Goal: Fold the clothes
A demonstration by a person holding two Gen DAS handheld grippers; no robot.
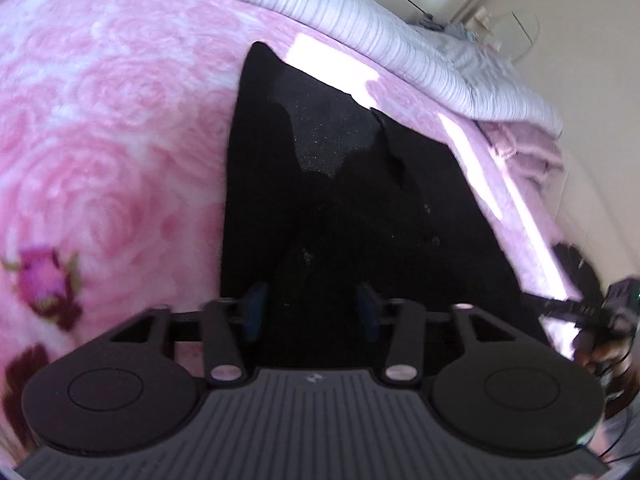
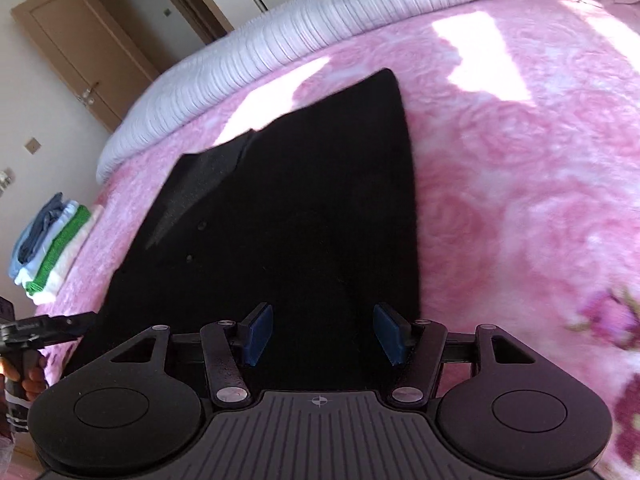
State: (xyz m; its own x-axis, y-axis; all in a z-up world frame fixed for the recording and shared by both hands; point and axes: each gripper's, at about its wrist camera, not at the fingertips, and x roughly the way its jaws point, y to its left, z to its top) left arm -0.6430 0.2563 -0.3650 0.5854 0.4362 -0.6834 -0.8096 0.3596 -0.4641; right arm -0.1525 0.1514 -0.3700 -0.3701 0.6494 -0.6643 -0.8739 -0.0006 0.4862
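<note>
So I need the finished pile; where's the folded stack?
In the right wrist view, the folded stack sits far left on the pink blanket, left of the black garment.

Just ahead of the right gripper (image 2: 323, 334), which is matt black plastic with blue rubbery pads, lies a black matt cloth garment (image 2: 280, 220) on a fluffy pink blanket (image 2: 520, 200), with a ribbed white quilt (image 2: 320, 12) beyond
</note>
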